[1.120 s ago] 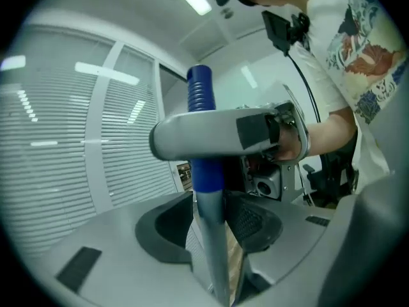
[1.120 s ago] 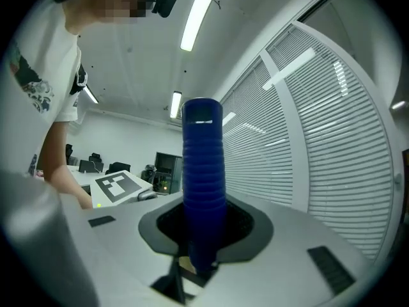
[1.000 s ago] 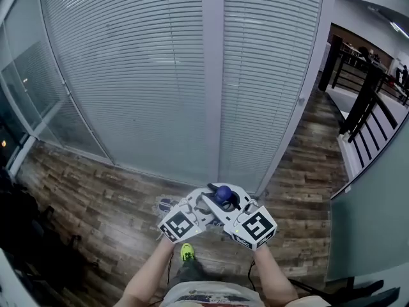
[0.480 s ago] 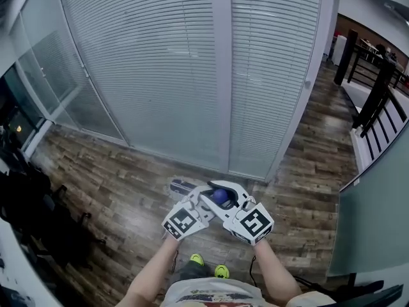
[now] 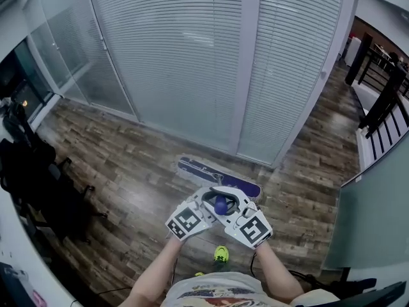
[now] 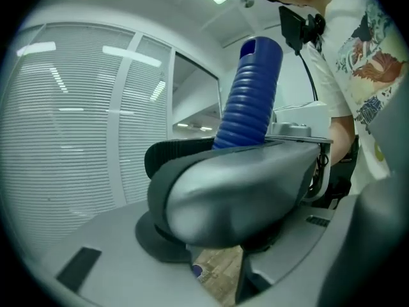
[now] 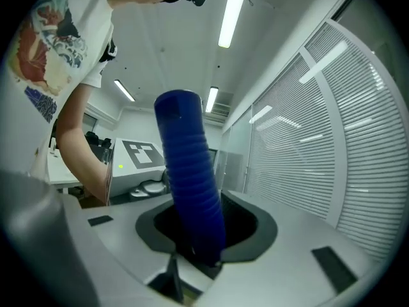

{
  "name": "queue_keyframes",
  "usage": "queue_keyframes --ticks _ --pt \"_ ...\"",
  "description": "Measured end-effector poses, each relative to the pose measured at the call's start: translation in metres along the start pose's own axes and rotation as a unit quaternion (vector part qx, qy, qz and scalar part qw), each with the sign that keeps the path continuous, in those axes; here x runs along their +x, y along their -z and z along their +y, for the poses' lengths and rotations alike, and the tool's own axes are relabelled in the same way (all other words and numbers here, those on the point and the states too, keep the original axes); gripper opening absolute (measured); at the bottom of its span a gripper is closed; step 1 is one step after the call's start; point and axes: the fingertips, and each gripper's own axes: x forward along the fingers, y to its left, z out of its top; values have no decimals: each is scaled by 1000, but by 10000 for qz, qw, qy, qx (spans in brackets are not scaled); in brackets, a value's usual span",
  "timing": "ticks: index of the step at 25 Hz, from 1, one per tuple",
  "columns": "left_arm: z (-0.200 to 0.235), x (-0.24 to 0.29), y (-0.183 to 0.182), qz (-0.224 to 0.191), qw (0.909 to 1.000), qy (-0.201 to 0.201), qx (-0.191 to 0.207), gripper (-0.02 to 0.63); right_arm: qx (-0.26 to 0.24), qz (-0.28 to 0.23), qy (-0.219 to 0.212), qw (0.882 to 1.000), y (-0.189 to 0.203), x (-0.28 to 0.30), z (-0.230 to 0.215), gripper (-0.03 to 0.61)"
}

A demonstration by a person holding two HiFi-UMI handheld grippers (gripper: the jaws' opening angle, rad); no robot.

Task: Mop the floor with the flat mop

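Note:
The flat mop's purple-blue head (image 5: pixel 217 174) lies on the wooden floor a little in front of the blinds. Its blue ribbed handle (image 5: pixel 221 204) rises towards me and ends between my two grippers. My left gripper (image 5: pixel 208 208) and right gripper (image 5: pixel 234 210) sit side by side, both shut on the handle's top. In the left gripper view the ribbed handle (image 6: pixel 250 94) stands up behind a grey jaw. In the right gripper view the handle (image 7: pixel 192 190) passes straight down through the jaws, with the left gripper's marker cube (image 7: pixel 144 153) behind it.
A glass wall with white blinds (image 5: pixel 192 62) runs across the front. Black chairs and bags (image 5: pixel 38 184) stand at the left. A dark railing (image 5: pixel 383 101) and a grey partition (image 5: pixel 377 222) close the right side. The person's green shoe (image 5: pixel 221 254) is below the grippers.
Both grippers have drawn back from the wall with the handle. The mop head has slid out from under them across the floor and now shows in full.

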Motion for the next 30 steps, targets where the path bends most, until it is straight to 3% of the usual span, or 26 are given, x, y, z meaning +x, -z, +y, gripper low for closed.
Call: queue_keyframes --ticks 11,19,24,30 --pt "-132 -100 34 -346 9989 -113 -289 160 125 377 -90 9992 -14 -29 170 130" --pt "-228 -168 43 -395 9982 -247 -371 164 -78 581 -367 9976 -36 -60 285 133" --pt "-247 -182 55 -365 9986 -219 -309 163 -34 491 -310 9983 -34 -62 310 136" --pt "-240 -165 57 -306 9993 44 -214 163 -9 269 -256 9993 -28 -64 294 143"
